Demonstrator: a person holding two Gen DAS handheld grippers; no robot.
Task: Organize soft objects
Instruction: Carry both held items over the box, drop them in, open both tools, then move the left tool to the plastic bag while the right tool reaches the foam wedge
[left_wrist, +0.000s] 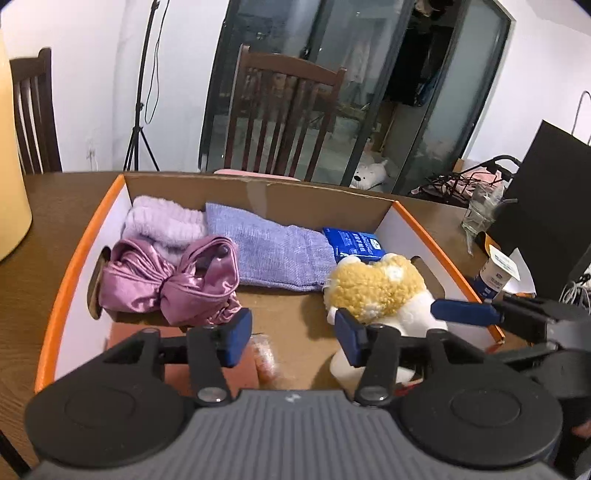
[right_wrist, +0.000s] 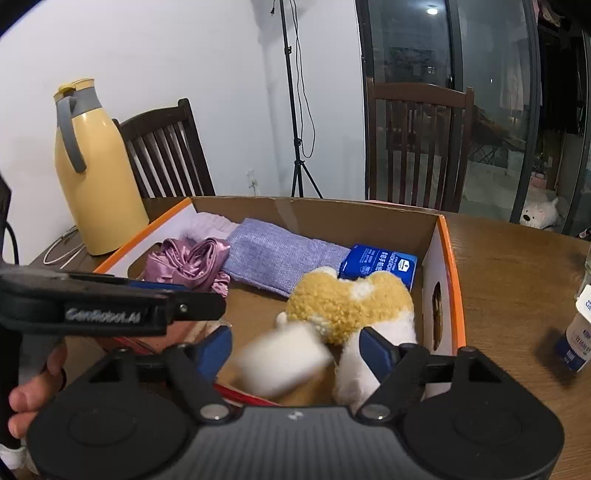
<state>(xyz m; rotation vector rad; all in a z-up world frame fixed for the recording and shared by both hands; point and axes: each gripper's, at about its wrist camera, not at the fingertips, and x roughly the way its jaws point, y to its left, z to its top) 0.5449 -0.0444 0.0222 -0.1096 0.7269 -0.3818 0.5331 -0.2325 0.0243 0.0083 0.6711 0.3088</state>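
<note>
In the left wrist view, the left gripper (left_wrist: 293, 332) hangs over the near end of the cardboard box (left_wrist: 258, 192), jaws apart with nothing between them. The plush toy (left_wrist: 376, 291) lies in the box's right half, its long axis running from the near edge toward the far wall, tan end farthest. A purple satin bundle (left_wrist: 170, 284), a lilac knit cloth (left_wrist: 273, 254) and a blue packet (left_wrist: 356, 243) lie beyond. In the right wrist view, the right gripper (right_wrist: 295, 350) has its jaws spread; the plush toy (right_wrist: 351, 306) and a blurred white piece (right_wrist: 284, 358) sit between them, unpressed.
</note>
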